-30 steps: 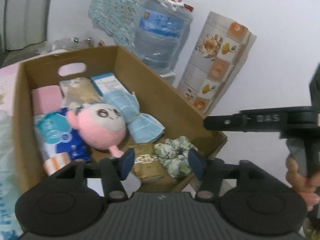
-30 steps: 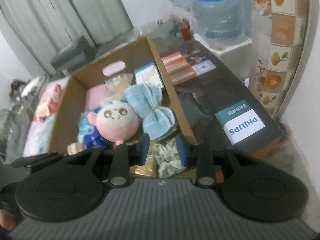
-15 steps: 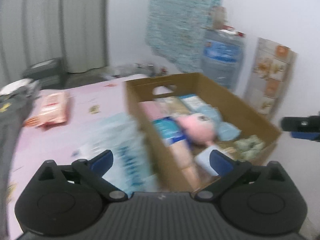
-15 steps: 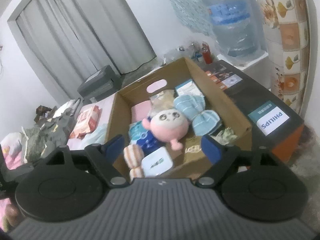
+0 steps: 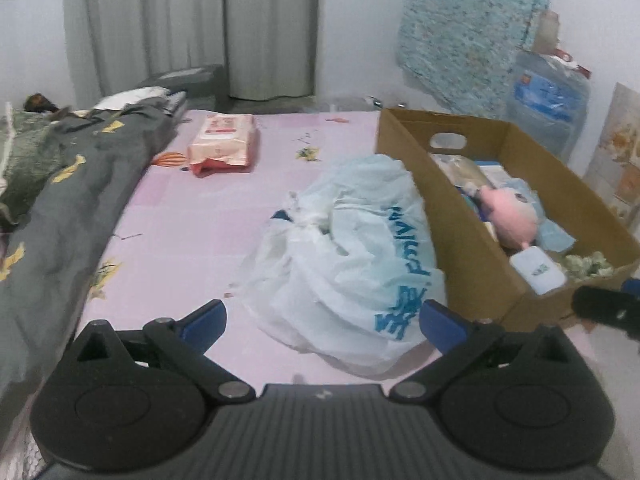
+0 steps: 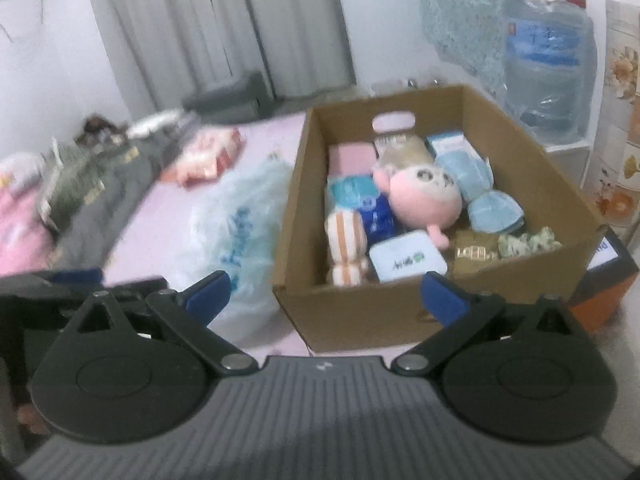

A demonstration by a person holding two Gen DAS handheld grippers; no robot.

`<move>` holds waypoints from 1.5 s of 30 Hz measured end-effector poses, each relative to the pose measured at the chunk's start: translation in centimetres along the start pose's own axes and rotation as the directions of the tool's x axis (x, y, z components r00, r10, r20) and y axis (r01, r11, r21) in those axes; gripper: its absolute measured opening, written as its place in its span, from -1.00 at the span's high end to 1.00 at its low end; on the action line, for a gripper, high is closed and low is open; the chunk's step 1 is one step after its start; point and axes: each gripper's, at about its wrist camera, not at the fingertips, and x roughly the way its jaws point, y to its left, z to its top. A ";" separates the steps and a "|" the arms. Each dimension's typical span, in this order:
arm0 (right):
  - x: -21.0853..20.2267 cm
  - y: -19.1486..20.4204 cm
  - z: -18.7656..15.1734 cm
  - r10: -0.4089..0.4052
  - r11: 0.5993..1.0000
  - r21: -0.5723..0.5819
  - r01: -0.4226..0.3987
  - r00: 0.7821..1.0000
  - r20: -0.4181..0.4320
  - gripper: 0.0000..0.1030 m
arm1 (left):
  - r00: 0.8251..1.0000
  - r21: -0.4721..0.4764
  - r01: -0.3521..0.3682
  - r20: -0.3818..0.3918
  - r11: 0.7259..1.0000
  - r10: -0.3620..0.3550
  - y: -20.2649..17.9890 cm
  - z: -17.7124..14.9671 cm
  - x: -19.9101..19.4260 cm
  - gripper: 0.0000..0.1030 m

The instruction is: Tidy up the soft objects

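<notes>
The cardboard box (image 6: 400, 312) sits on the pink bed (image 5: 192, 216) and serves as the landmark. Inside it, near the middle, lies a pink plush (image 6: 424, 200); behind the plush rest a light blue cloth bundle (image 6: 476, 184) and a pink folded cloth (image 6: 352, 156), and at the back wall stands a small blue-and-white carton (image 6: 448, 142). In the box's front row lie a striped orange-and-white roll (image 6: 346, 240), a white tissue pack (image 6: 406, 260), a gold packet (image 6: 476, 250) and a green crumpled cloth (image 6: 528, 242). Just beside the box's left wall lies a pale blue plastic bag (image 5: 352, 256), touching the cardboard. Farther left of the box on the bed lies a pink wipes pack (image 5: 224, 142), well apart, and beyond it a grey blanket (image 5: 80, 184) along the bed's edge. Behind the box stands a water bottle (image 6: 548, 64). The left gripper (image 5: 322, 320) is spread wide and empty, hanging over the bag. The right gripper (image 6: 324, 294) is opening, its jaws wide with nothing between them, in front of the box's near wall.
</notes>
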 end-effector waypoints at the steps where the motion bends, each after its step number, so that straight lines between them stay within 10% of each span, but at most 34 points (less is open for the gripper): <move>1: 0.3 0.3 -0.3 -0.025 1.000 -0.003 0.025 1.000 -0.008 -0.98 | 1.000 0.007 -0.017 -0.007 1.000 0.017 -0.1 -0.2 0.1 -1.00; 13: 3.9 1.9 -1.7 -0.050 0.999 -0.009 0.050 0.988 -0.148 -0.98 | 0.992 0.021 -0.020 -0.127 1.000 0.022 -1.1 -1.0 1.9 -1.00; 45: 4.1 1.9 -1.6 -0.132 0.991 -0.047 0.126 0.981 -0.143 -0.98 | 0.991 0.006 -0.023 -0.131 1.000 0.024 -1.8 -1.0 1.6 -0.98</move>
